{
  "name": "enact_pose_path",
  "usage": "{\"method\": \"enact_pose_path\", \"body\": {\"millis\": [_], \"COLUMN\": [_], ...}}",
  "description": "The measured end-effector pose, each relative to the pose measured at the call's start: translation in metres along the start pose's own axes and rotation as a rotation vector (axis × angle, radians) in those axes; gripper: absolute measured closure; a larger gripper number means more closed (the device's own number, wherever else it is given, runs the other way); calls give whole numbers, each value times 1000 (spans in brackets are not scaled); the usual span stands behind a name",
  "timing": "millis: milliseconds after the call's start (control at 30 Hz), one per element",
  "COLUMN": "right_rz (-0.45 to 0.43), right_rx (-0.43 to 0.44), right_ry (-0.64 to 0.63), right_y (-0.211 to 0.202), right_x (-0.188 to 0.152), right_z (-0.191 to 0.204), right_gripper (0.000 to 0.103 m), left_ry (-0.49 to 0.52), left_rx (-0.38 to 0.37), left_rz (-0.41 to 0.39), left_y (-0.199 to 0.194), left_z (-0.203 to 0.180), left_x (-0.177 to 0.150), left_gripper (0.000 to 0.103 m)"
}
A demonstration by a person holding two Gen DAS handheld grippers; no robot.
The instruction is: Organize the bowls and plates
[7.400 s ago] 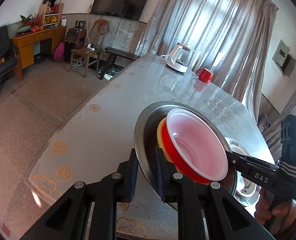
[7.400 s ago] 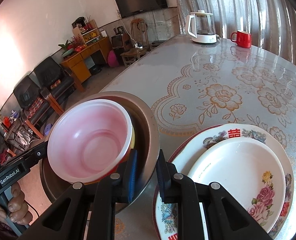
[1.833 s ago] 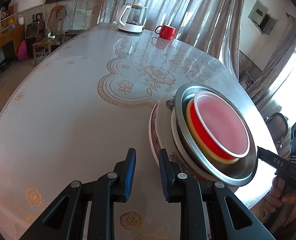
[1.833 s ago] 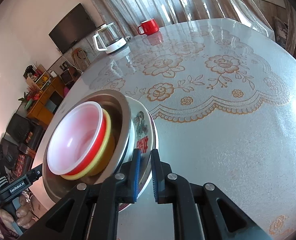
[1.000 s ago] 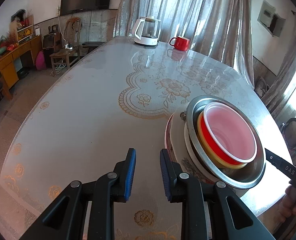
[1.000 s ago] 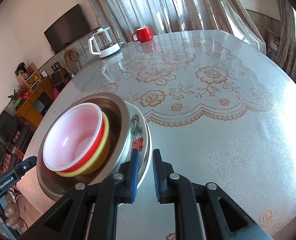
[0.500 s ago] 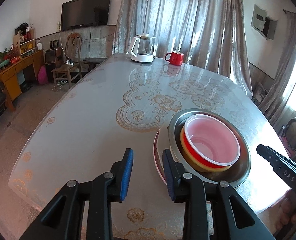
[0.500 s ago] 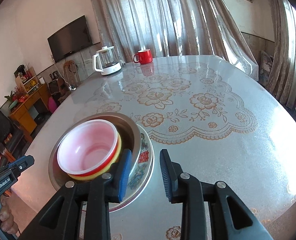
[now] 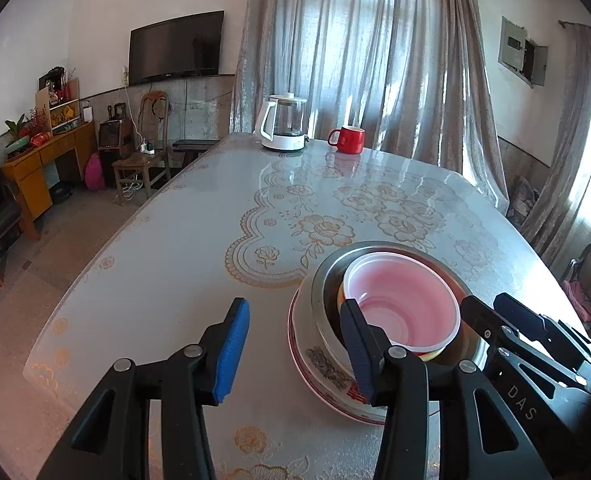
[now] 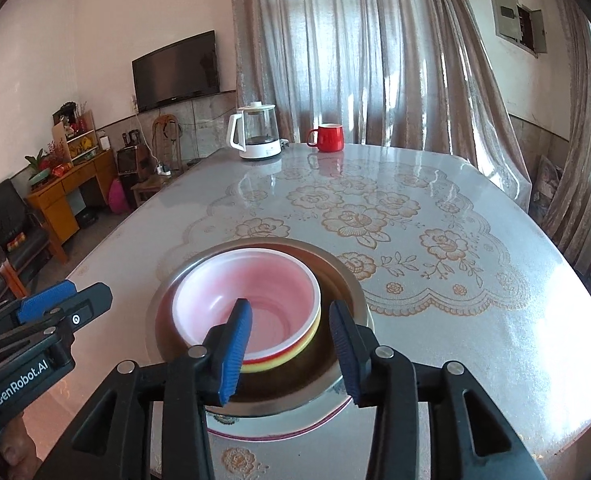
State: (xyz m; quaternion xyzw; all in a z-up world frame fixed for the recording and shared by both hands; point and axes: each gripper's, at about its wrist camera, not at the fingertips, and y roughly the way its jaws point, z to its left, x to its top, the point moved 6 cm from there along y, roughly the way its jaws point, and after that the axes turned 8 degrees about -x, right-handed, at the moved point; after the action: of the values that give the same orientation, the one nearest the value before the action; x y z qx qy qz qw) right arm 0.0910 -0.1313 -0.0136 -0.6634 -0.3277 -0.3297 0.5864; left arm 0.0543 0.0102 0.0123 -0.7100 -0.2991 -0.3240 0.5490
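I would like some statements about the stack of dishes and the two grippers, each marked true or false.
1. The pink plastic bowl sits on top of the stack. True.
2. The round steel basin rests directly on the table. False: it sits on a floral ceramic plate.
3. The right gripper is clamped on the basin's rim. False: its jaws are open and hold nothing.
4. The left gripper holds nothing. True.
5. The red mug stands beside the white kettle. True.
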Motion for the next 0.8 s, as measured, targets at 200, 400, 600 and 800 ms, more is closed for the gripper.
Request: {"method": "enact_pose_path", "body": {"millis": [200,400,600,800], "right_rz": [1,-12,-39,-49], "right_rx": [-39,-78,-104,-112], "right_ry": [42,54,39,44], "right_y": [4,1,-4,-6], "right_x": [-4,-10,-11,-10], "right_z": [-5,-10,-8,-9], "right_gripper": [62,59,54,52], "left_ry": [-1,20,50,52], "left_rx": [11,10,14,20], "left_rz": [6,12,0,-3], "left_y": [4,6,4,5], "left_z": [-2,-9,-18,-20], "left_x": [-1,-7,-11,-12], "left_gripper": [54,46,34,31]}}
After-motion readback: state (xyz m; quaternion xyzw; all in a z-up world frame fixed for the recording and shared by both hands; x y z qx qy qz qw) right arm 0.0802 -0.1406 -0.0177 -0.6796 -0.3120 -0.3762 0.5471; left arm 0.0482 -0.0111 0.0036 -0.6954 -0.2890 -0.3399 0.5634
